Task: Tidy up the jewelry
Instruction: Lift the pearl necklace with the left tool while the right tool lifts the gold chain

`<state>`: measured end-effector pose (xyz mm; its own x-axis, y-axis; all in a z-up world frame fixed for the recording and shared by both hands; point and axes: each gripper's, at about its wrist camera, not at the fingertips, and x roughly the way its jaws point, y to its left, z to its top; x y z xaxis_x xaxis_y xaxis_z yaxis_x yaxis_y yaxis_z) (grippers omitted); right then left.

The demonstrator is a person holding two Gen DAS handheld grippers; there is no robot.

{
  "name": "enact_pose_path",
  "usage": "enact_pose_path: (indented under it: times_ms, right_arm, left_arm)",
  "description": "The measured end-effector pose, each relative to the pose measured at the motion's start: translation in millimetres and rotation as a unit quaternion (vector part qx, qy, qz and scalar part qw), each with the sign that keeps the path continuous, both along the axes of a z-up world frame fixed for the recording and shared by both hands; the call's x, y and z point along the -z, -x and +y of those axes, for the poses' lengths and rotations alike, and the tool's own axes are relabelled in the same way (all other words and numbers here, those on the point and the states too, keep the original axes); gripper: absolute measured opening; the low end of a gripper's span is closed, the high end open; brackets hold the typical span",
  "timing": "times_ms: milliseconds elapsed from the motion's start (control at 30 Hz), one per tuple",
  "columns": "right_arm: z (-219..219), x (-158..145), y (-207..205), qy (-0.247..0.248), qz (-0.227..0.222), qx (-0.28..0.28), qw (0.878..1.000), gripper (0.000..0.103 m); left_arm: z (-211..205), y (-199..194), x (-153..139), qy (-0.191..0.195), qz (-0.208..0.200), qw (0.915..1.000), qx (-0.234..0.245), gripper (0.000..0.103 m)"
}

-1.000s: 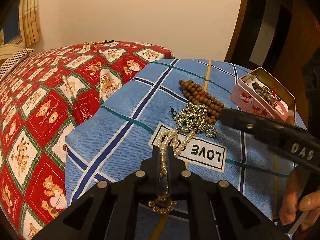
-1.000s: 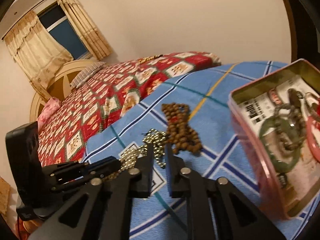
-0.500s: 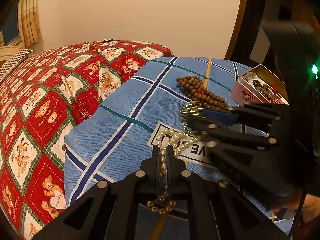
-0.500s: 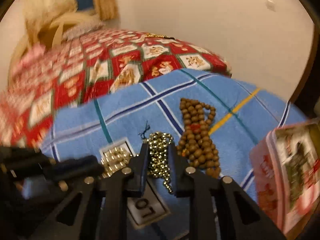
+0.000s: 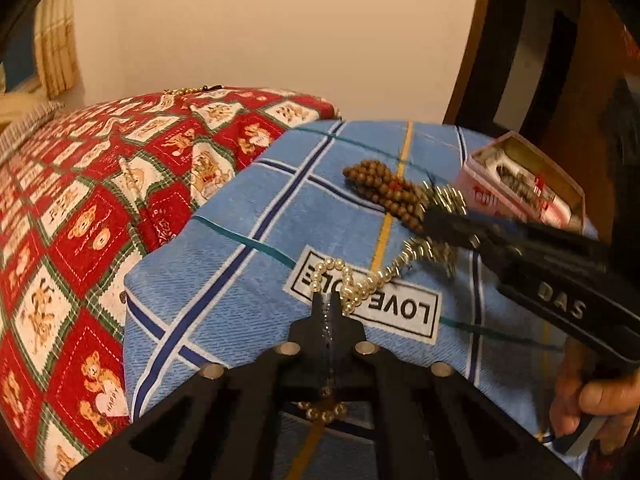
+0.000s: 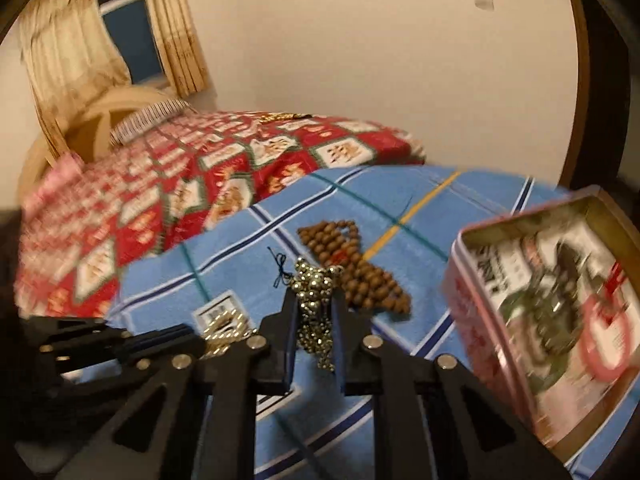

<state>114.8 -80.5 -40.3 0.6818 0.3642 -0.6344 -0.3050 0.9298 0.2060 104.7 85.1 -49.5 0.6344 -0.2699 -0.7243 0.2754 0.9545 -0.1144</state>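
My left gripper (image 5: 328, 304) is shut on a pearl necklace (image 5: 352, 280) that trails over the blue checked cloth (image 5: 248, 248). My right gripper (image 6: 314, 300) is shut on a gold bead chain (image 6: 314, 312) and holds it lifted; in the left wrist view it shows as a black arm (image 5: 540, 256) with the chain (image 5: 444, 200) hanging from it. A brown wooden bead string (image 6: 352, 264) lies on the cloth just beyond; it also shows in the left wrist view (image 5: 388, 192). An open pink tin (image 6: 472, 280) with jewelry inside stands at the right, also seen in the left wrist view (image 5: 480, 196).
A red teddy-bear quilt (image 5: 80, 216) covers the bed to the left, with a small gold chain (image 5: 188, 90) at its far edge. A cream wall and a dark door frame (image 5: 472, 40) stand behind. A hand (image 5: 592, 404) holds the right gripper.
My right gripper has closed on the gold bead chain and lifted it off the cloth, swinging right toward the pink tin. My left gripper keeps its hold on the pearl necklace.
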Motion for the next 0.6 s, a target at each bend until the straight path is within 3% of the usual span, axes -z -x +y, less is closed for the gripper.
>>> enact_pose_path:
  times_ms: [133, 167, 200, 267, 367, 467, 533, 600]
  right_arm:
    - [-6, 1, 9, -0.060, 0.019, -0.016, 0.998, 0.017]
    - [-1, 2, 11, -0.072, 0.027, -0.027, 0.997, 0.017]
    - [6, 3, 11, -0.073, 0.033, -0.038, 0.996, 0.017]
    - [21, 8, 13, -0.043, 0.034, -0.041, 0.998, 0.018]
    - [12, 14, 8, -0.069, 0.059, -0.044, 0.995, 0.018]
    - [-11, 3, 16, -0.026, 0.019, 0.032, 0.999, 0.018]
    - [-23, 1, 20, -0.044, 0.019, 0.052, 0.997, 0.018]
    - [-13, 8, 22, -0.039, 0.047, 0.010, 0.998, 0.018]
  left_arm:
    - [2, 3, -5, 0.068, -0.003, 0.9976, 0.011, 0.000]
    - [-4, 4, -4, 0.070, -0.003, 0.9974, 0.017, 0.000]
    - [-8, 3, -4, 0.050, -0.004, 0.9987, 0.007, 0.000]
    - [-9, 3, -5, 0.053, -0.002, 0.9985, 0.013, 0.000]
    - [-7, 5, -6, 0.024, -0.002, 0.9997, 0.005, 0.000]
    - [-9, 7, -5, -0.012, 0.001, 0.9998, 0.014, 0.000]
    - [-14, 5, 0, -0.028, 0.010, 0.9994, 0.020, 0.000]
    - [-20, 5, 1, -0.041, 0.014, 0.9986, 0.029, 0.000]
